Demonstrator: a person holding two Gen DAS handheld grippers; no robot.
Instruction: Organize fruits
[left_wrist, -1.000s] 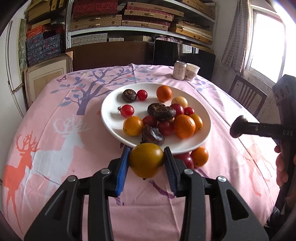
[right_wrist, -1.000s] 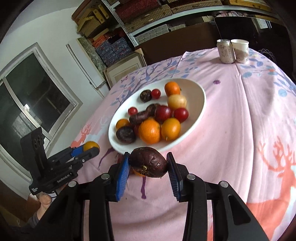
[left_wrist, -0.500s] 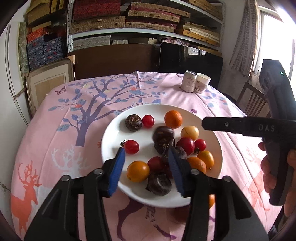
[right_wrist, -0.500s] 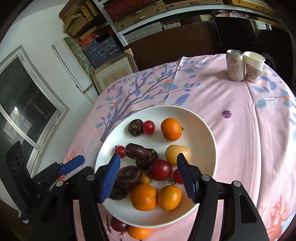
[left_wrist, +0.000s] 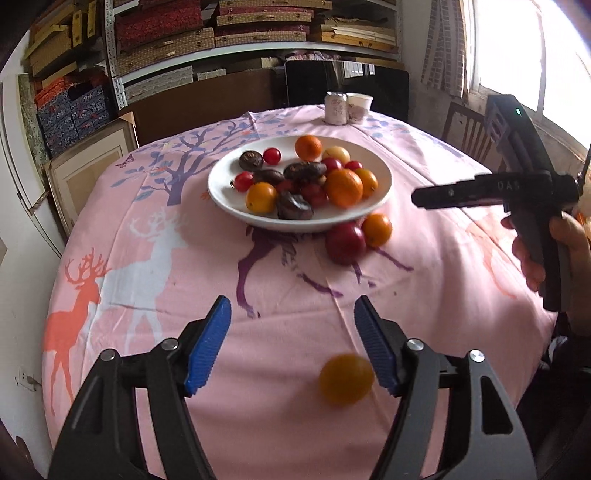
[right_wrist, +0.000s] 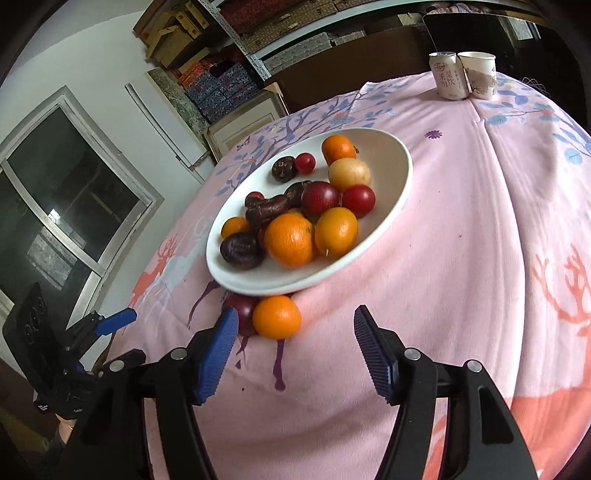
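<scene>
**Daylit, fisheye warp, some motion blur**

Window (left_wrist: 524, 48) in the left view is blown out, glare top right. Tablecloth (left_wrist: 280, 295) evenly lit, soft shadows under the plate (left_wrist: 221, 192). Orange (left_wrist: 346, 379) near the camera is smeared. Edges bend and vignette black in both views.

Each black tool (left_wrist: 291, 343) carries ribbed blue pads (left_wrist: 207, 347), silver screws and white "DAS" lettering.

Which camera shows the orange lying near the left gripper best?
The left wrist view. The orange lies blurred on the tablecloth between the open left gripper's fingers, near the right one. The right wrist view does not show it; there only the left gripper appears.
</scene>
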